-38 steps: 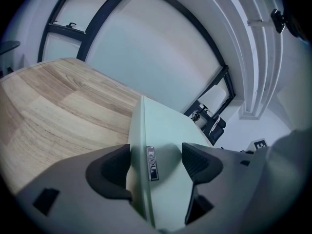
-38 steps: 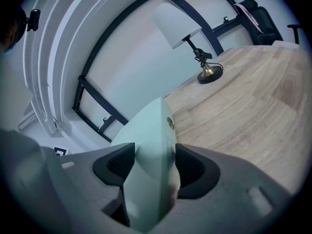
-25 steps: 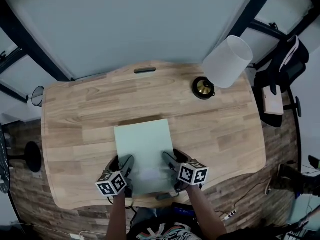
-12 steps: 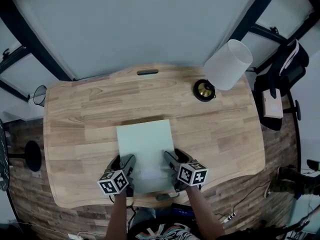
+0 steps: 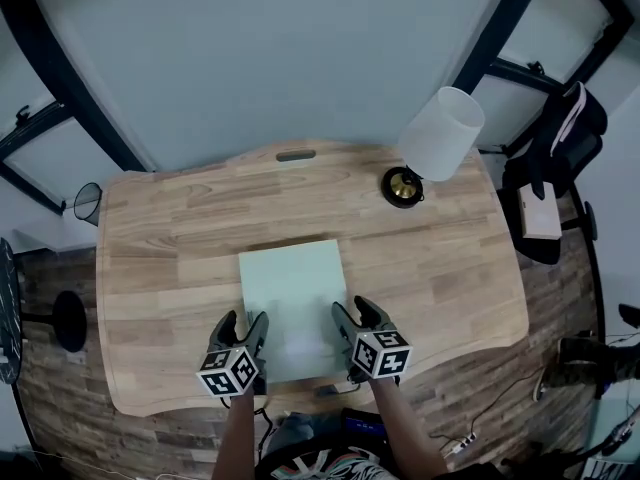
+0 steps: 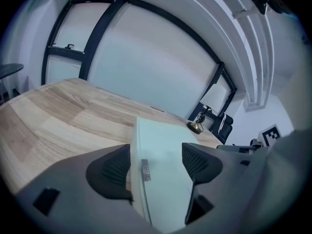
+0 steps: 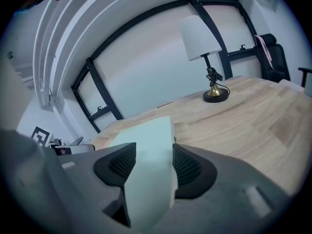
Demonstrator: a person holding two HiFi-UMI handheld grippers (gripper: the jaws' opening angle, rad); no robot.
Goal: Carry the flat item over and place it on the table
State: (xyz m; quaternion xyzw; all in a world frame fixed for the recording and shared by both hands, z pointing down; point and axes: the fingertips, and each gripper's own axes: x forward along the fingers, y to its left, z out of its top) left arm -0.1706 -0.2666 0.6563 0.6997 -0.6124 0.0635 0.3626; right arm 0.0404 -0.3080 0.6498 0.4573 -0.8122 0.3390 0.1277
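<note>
A pale green flat board (image 5: 292,288) lies flat on the wooden table (image 5: 170,228), its near end close to the front edge. My left gripper (image 5: 241,323) sits at the board's near left corner and my right gripper (image 5: 355,314) at its near right corner. In the left gripper view the board (image 6: 163,145) runs between the dark pads of the left gripper (image 6: 156,162), and its left side face with a small tag shows. In the right gripper view the board (image 7: 151,135) lies between the jaws of the right gripper (image 7: 153,162). Those jaws are closing from wide apart, and the pads do not visibly press on it.
A table lamp with a white shade (image 5: 440,133) and a brass base (image 5: 403,186) stands at the back right of the table. A cable slot (image 5: 296,155) is at the back edge. A dark chair with a bag (image 5: 560,138) stands right of the table. Wood floor surrounds it.
The board stays flat in the same spot on the table. Both grippers stay at its near corners with hardly any movement; the head view has shifted a little.
</note>
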